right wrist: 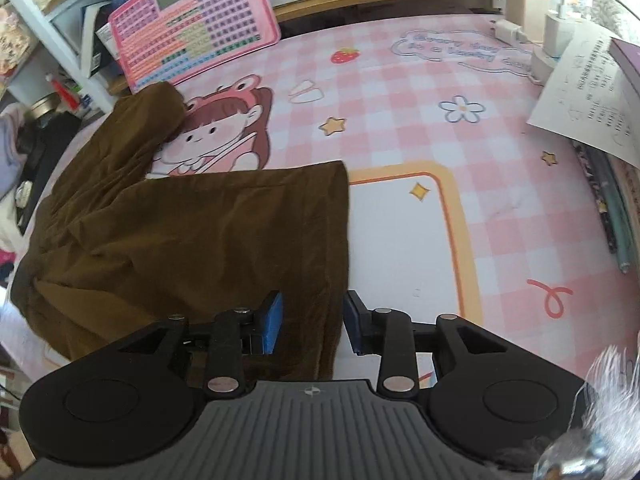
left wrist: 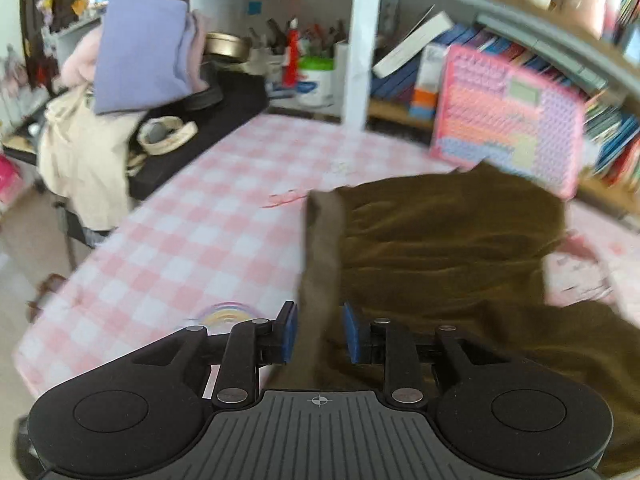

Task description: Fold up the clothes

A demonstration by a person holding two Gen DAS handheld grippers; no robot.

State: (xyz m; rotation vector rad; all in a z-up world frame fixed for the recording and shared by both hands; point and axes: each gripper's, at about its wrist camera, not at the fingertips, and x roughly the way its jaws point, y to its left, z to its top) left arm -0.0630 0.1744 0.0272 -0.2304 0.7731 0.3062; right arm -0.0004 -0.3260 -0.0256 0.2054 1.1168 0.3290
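Note:
A brown garment [left wrist: 440, 248] lies on the pink checked desk mat [left wrist: 192, 224]. In the left wrist view its left hem edge runs between the blue pads of my left gripper [left wrist: 318, 334], whose jaws stand apart around the cloth. In the right wrist view the same brown garment [right wrist: 192, 232] lies spread, one part reaching up left. Its right hem edge passes between the pads of my right gripper [right wrist: 312, 322], jaws also apart around it.
A pink keyboard toy [right wrist: 192, 28] leans against the bookshelf at the back. Papers and a book [right wrist: 588, 104] lie at the right. A charger [right wrist: 558, 28] stands behind them. A pile of folded clothes [left wrist: 140, 60] and a black tray [left wrist: 192, 136] sit left.

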